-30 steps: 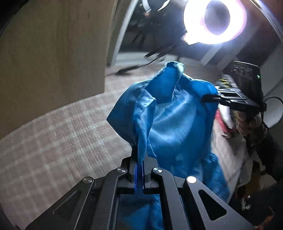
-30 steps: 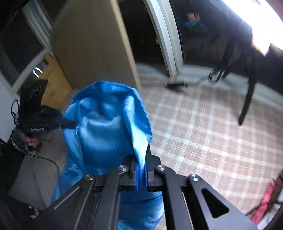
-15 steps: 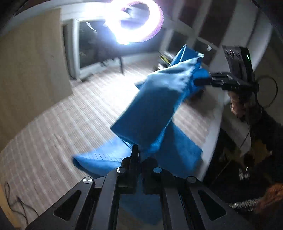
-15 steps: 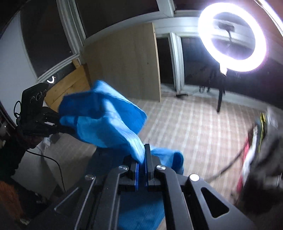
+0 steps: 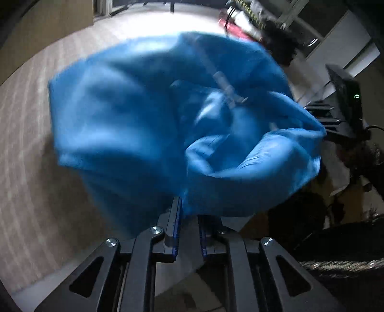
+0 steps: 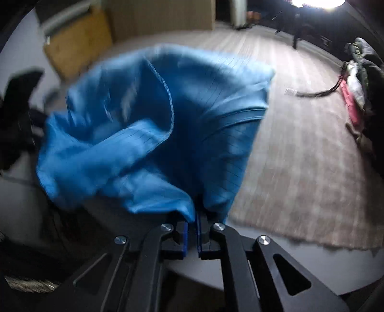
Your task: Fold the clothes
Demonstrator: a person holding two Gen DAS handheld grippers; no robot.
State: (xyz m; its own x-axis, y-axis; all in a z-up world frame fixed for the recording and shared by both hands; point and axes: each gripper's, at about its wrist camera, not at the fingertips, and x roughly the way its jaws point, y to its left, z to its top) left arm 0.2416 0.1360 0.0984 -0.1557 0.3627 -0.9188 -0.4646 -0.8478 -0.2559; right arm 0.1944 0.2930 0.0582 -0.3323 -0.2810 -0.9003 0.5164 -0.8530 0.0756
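Note:
A blue garment (image 5: pixel 134 108) billows in the air, blurred by motion, with a seam and collar fold showing. My left gripper (image 5: pixel 189 216) holds one bunched edge at its tips, its jaws a little apart around the cloth. My right gripper (image 6: pixel 192 223) is shut on another edge of the same blue garment (image 6: pixel 148 144). In the left wrist view, the right gripper (image 5: pixel 314 112) meets the cloth at the far right. The left gripper (image 6: pixel 28 115) is a dark blur at the left of the right wrist view. The cloth hangs over a grey table (image 6: pixel 276 268).
A checked carpet (image 6: pixel 300 144) covers the floor beyond the table. A pile of red, white and dark clothes (image 6: pixel 355 79) lies at the right, also seen as a clothes pile (image 5: pixel 242 21). A wooden panel (image 6: pixel 76 43) stands at the back left.
Both grippers have swung down from pointing at the ring lamp toward the table and floor. The garment, stretched high between them before, now balloons forward and downward.

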